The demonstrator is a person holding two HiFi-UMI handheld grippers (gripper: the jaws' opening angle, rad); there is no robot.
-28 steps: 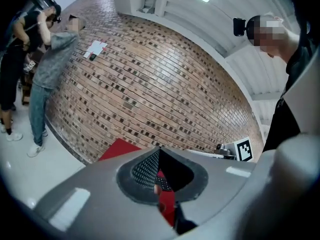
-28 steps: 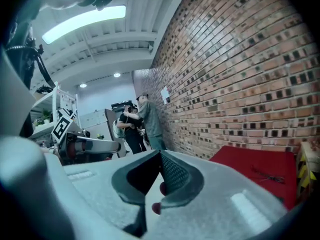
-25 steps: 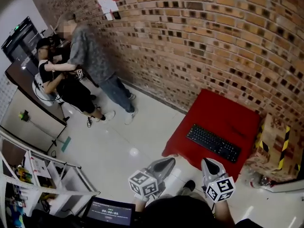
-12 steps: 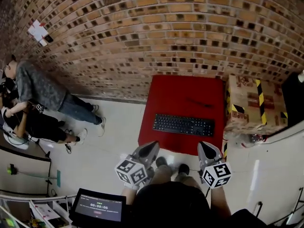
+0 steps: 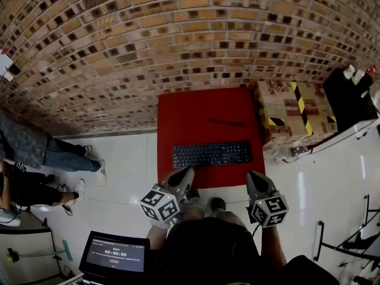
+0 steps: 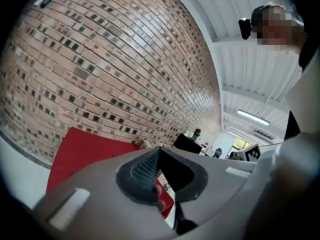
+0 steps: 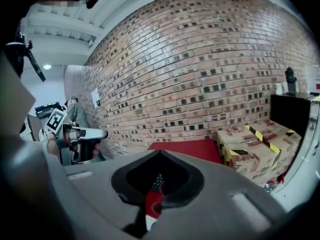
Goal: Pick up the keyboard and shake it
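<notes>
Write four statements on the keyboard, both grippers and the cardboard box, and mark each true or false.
1. The keyboard lies flat on the red table. True.
2. The left gripper is shut on the keyboard. False: it is shut with nothing between its jaws.
3. The right gripper is shut and empty. True.
4. In the head view, the cardboard box stands to the left of the table. False: it stands at the table's right side.

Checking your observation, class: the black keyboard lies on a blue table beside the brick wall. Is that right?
No: the table under the keyboard is red, not blue, as the head view shows; it does stand beside the brick wall.
</notes>
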